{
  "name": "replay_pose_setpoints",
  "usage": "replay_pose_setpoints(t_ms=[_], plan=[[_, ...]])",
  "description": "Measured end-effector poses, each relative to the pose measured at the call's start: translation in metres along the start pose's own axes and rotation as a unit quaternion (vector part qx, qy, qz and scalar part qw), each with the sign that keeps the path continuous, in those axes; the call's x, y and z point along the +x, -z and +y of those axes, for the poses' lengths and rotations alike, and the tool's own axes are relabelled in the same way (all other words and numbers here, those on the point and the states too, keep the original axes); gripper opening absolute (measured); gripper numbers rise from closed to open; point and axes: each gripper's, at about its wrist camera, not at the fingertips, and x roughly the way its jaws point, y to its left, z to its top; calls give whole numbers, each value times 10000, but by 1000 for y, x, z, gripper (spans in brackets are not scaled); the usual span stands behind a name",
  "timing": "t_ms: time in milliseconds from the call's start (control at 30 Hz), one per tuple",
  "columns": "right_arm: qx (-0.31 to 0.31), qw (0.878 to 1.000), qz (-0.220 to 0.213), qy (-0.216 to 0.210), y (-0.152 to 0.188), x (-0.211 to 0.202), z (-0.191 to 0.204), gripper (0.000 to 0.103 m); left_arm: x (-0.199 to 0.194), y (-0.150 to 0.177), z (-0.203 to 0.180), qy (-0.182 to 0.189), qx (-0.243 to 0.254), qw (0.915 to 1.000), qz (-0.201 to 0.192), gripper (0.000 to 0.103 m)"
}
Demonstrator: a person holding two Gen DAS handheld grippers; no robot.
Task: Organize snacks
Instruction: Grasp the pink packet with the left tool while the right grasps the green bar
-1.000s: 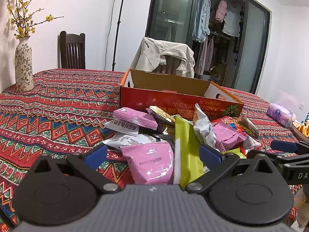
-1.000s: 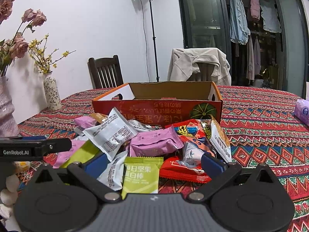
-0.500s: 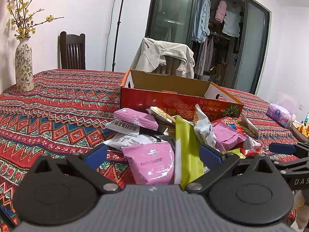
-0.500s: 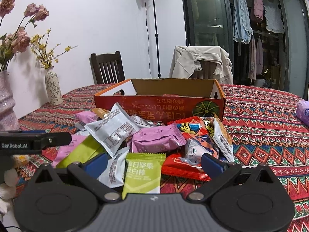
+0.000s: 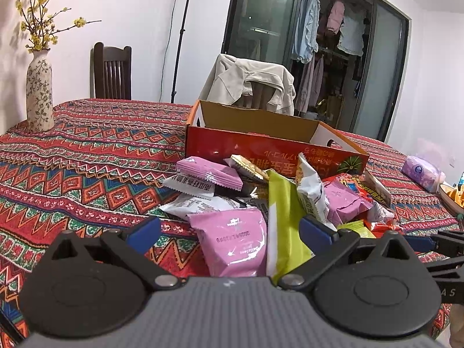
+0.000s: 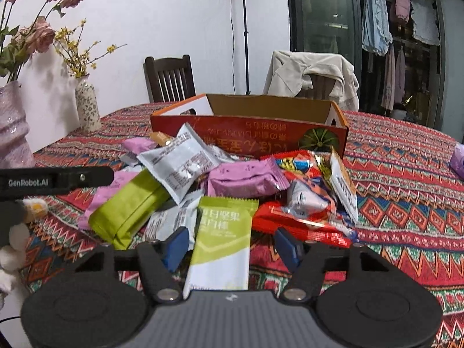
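Right wrist view: right gripper (image 6: 232, 245) jaws closing w/ green nut-bar packet (image 6: 221, 242) between them, pads not pressing yet. Left gripper (image 5: 229, 232) stands wide open above pink packet (image 5: 232, 242).

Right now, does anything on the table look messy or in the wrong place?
Yes. The snacks lie in a jumbled heap on the tablecloth, in front of the box, overlapping at all angles. No snack shows in the visible part of the box. Nothing looks torn or spilled.
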Motion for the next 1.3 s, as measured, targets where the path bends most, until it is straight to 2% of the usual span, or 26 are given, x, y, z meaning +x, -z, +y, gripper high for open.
replay_pose_setpoints(t_ms=[133, 267, 533, 767, 933, 1300], plan=[[16, 9998, 181, 1, 3, 4, 0, 58, -3, 1, -1, 17, 8, 10000, -7, 103], [51, 9996, 251, -101, 5, 6, -1, 39, -7, 3, -1, -4, 0, 10000, -9, 103], [160, 9999, 55, -12, 7, -4, -4, 36, -15, 4, 1, -73, -46, 10000, -4, 103], [284, 9987, -416, 79, 2, -24, -9, 35, -19, 5, 0, -125, -76, 9999, -1, 103], [277, 9969, -715, 184, -6, -33, -13, 35, -16, 1, 2, -310, -134, 9994, 51, 103], [290, 9970, -706, 151, -8, -22, -15, 35, 18, -9, 4, -831, -105, 9954, 465, 103]])
